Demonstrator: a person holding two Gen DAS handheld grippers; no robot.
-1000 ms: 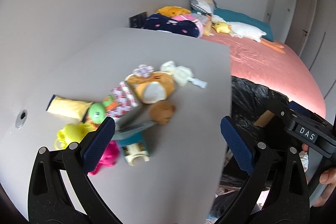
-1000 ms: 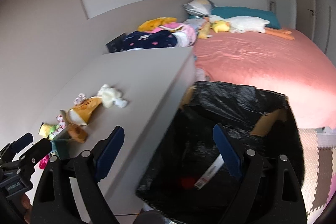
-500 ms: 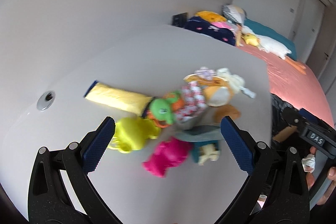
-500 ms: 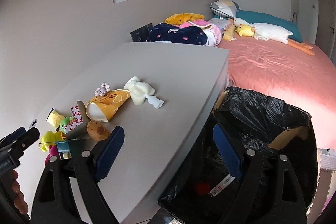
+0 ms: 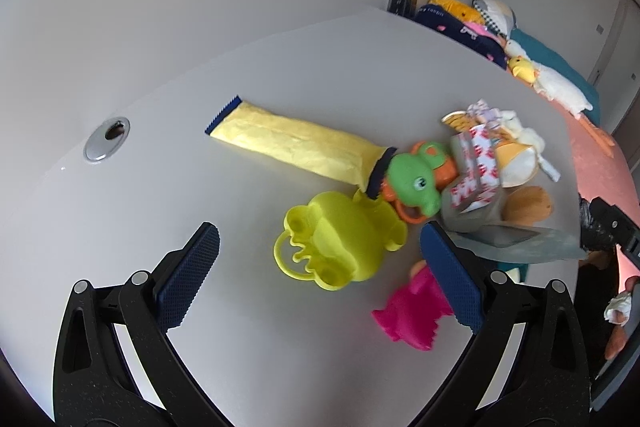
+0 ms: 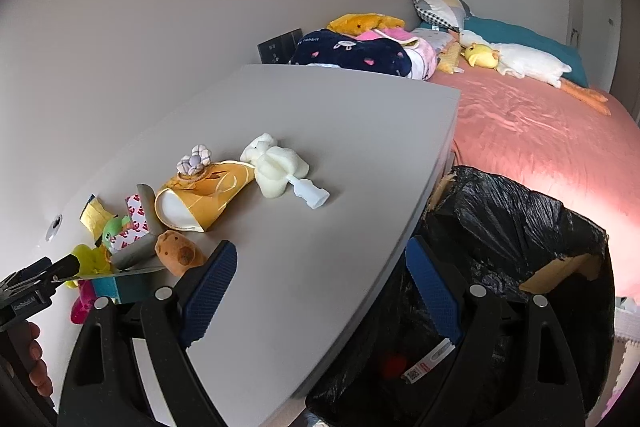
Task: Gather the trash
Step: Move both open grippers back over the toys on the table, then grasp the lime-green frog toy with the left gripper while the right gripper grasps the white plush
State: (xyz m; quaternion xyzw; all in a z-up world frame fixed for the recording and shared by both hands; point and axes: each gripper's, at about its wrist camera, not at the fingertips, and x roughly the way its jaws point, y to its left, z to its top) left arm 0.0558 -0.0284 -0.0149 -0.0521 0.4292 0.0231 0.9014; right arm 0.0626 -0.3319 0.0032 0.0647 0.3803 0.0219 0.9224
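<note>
Red lettering repeats across the white carton [image 6: 134, 223] on the bench, too blurred to read (the barcode label [image 6: 426, 363] in the bin bag is no clearer).

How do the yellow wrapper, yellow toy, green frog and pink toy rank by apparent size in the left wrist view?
1. Yellow wrapper
2. Yellow toy
3. Green frog and pink toy: too close to rank; the pink one is nearer and partly hidden.

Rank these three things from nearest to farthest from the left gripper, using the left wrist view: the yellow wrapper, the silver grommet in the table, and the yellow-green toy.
1. The yellow-green toy lies just ahead of the left gripper, between its open fingers.
2. The yellow wrapper lies beyond the toy, stretched across the middle.
3. The silver grommet sits far off to the left.
</note>
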